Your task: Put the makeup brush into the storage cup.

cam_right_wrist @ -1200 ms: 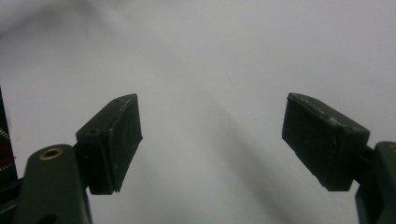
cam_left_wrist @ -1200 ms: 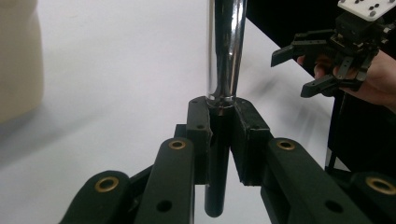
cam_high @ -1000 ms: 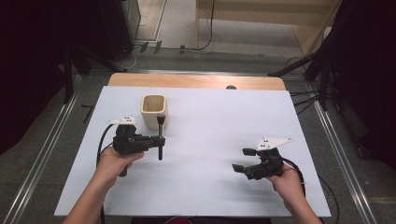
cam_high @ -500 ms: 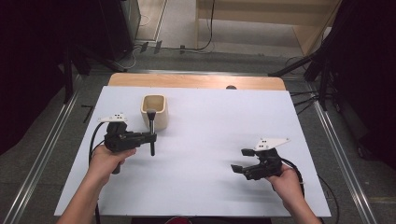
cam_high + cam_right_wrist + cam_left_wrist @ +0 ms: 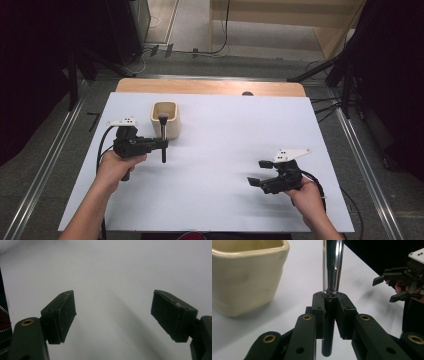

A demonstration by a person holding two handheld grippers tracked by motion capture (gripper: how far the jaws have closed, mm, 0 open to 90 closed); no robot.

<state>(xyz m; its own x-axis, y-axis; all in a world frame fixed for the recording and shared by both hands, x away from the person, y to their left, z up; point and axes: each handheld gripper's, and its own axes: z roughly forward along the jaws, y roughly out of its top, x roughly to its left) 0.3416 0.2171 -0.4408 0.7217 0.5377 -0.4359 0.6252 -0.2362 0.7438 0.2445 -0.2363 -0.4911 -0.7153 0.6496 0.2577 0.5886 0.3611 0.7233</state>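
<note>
My left gripper [image 5: 163, 145] [image 5: 329, 310] is shut on a brush [image 5: 163, 131] and holds it upright above the white table [image 5: 225, 135]. The brush has a black handle [image 5: 328, 340] and a chrome ferrule [image 5: 333, 265]; its dark head lines up with the mouth of a cream cup [image 5: 170, 129] in the high view. In the left gripper view the cup [image 5: 244, 277] stands just left of the brush, apart from it. My right gripper [image 5: 257, 173] [image 5: 113, 315] rests open near the table's front right, nothing between its jaws.
A wooden strip [image 5: 210, 87] runs along the table's far edge. Metal rails [image 5: 357, 150] flank both sides on the floor. The right gripper [image 5: 402, 282] shows far off in the left gripper view.
My left gripper has carried the brush a little left and away from me, up to the cup's front. The right gripper has stayed still.
</note>
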